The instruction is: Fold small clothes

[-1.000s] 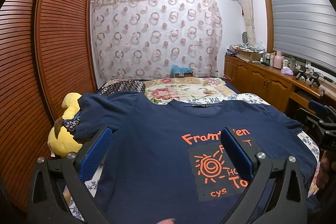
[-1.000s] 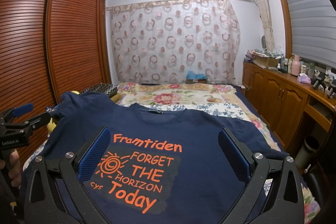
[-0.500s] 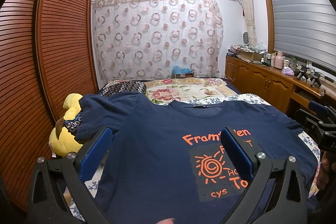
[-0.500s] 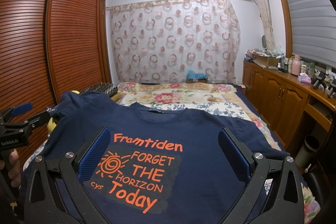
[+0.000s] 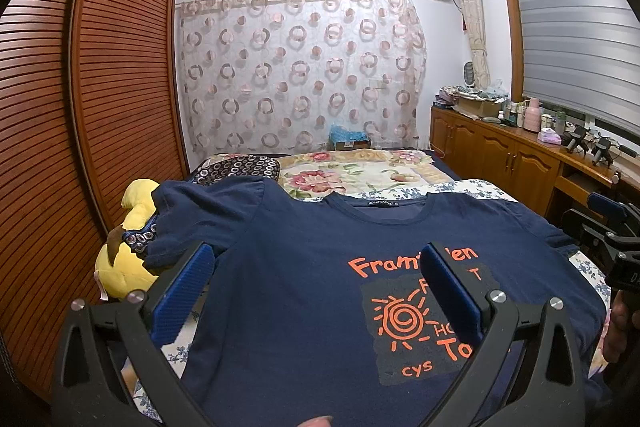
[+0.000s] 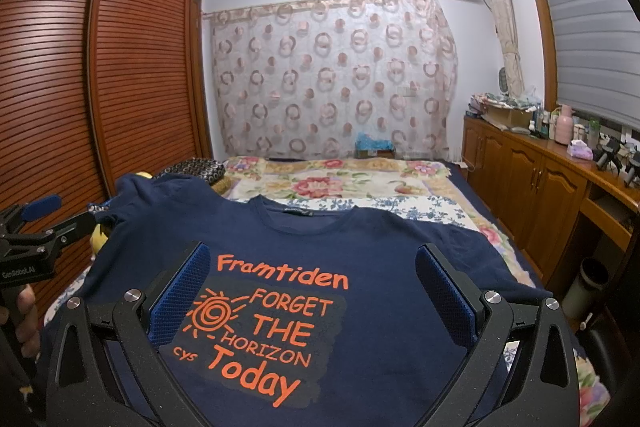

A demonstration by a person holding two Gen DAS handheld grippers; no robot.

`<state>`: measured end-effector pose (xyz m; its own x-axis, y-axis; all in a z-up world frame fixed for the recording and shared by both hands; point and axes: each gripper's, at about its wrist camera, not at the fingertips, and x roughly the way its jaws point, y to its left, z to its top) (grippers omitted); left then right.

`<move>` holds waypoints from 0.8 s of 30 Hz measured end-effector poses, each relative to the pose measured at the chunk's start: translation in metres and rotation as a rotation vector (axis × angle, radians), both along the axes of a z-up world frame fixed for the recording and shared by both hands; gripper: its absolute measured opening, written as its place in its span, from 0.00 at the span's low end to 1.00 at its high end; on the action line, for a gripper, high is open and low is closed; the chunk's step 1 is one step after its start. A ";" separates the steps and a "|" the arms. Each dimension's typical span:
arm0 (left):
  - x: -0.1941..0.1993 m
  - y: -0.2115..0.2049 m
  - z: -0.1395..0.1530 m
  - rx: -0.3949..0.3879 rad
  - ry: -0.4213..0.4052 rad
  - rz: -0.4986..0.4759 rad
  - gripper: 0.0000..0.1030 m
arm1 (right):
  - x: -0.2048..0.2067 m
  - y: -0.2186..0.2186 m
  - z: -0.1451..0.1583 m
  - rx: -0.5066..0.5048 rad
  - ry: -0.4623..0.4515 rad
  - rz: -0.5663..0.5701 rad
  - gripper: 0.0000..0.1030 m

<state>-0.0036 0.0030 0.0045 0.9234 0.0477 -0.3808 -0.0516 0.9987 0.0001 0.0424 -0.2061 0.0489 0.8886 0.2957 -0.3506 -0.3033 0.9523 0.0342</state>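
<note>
bedroom with a floral-covered bed (image 6: 420,205) as the work surface. nothing has shifted since a second ago: the navy t-shirt (image 5: 304,291) lies flat on the bed as before, print up, collar toward 12 o'clock. the left gripper (image 5: 316,291) stays spread wide over its left half, the right gripper (image 6: 312,291) stays wide over the orange print, both empty. a louvered wardrobe (image 5: 116,75) stands at 9 o'clock, a circle-patterned curtain (image 6: 332,75) at 12, wooden cabinets (image 6: 532,183) at 3; a yellow plush toy (image 5: 128,251) sits under the sleeve.
</note>
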 end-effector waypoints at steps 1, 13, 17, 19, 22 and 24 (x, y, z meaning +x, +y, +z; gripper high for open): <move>0.000 0.000 0.000 0.000 0.000 -0.001 1.00 | 0.000 0.000 0.000 0.000 0.000 0.000 1.00; 0.000 0.001 0.005 0.000 -0.005 0.002 1.00 | -0.001 0.000 0.001 0.000 -0.001 0.001 1.00; 0.000 0.001 0.005 0.001 -0.004 0.003 1.00 | -0.001 0.001 0.001 0.000 0.001 0.000 1.00; 0.000 0.001 0.005 0.001 -0.005 0.002 1.00 | -0.001 0.001 0.001 0.000 0.001 0.000 1.00; 0.000 0.001 0.005 0.000 -0.005 0.002 1.00 | -0.001 0.001 0.000 0.000 0.000 0.000 1.00; -0.001 0.003 0.009 0.001 -0.007 0.004 1.00 | -0.001 0.001 0.000 0.000 0.000 0.001 1.00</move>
